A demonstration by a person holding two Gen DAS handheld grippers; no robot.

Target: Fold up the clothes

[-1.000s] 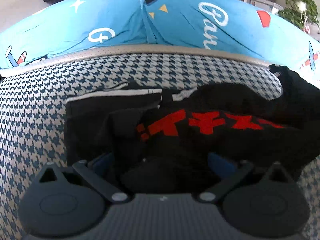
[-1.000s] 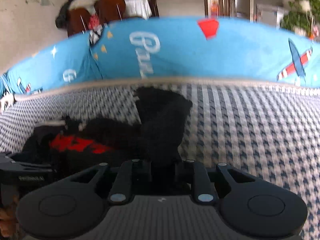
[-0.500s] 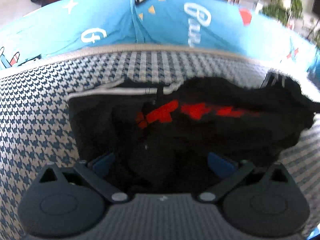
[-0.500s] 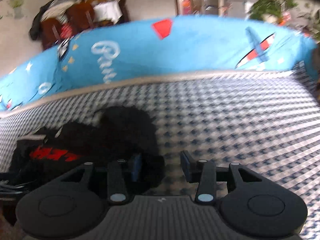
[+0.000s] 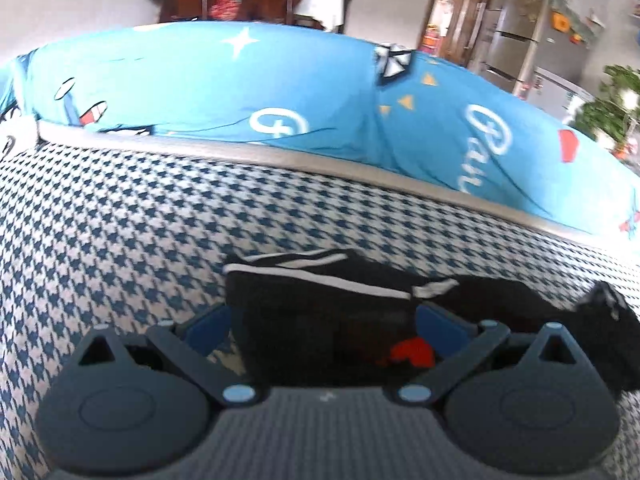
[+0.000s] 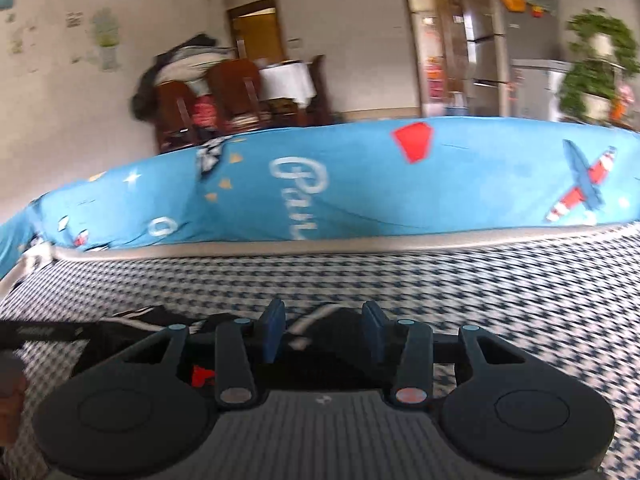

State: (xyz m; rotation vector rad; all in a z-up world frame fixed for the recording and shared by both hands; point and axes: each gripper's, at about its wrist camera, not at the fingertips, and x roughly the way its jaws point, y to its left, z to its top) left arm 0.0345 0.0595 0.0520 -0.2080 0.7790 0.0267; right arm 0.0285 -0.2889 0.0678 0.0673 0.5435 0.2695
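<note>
A black garment point(image 5: 320, 304) with white stripes and a red print point(image 5: 412, 354) lies bunched on the houndstooth cover point(image 5: 120, 232). My left gripper point(image 5: 322, 326) stands open over the garment's left part, which lies between its wide-spread blue pads point(image 5: 208, 328) without being pinched. In the right wrist view the garment point(image 6: 152, 318) shows low, mostly hidden behind the gripper body. My right gripper point(image 6: 324, 332) hangs above it, open, nothing pressed between its pads point(image 6: 274, 328). The left gripper's dark body point(image 6: 36, 334) and a hand point(image 6: 12, 384) show at that view's left edge.
A long blue cushion point(image 5: 280, 92) with printed planes and lettering runs along the far side of the cover, behind a grey piped edge point(image 6: 320, 242). Beyond it stand wooden chairs point(image 6: 236, 92), a fridge point(image 6: 484, 56) and a plant point(image 6: 596, 64).
My right gripper opened, let go of the black garment's end and rose, tilting up. My left gripper slid left and lifted a little, staying open over the garment.
</note>
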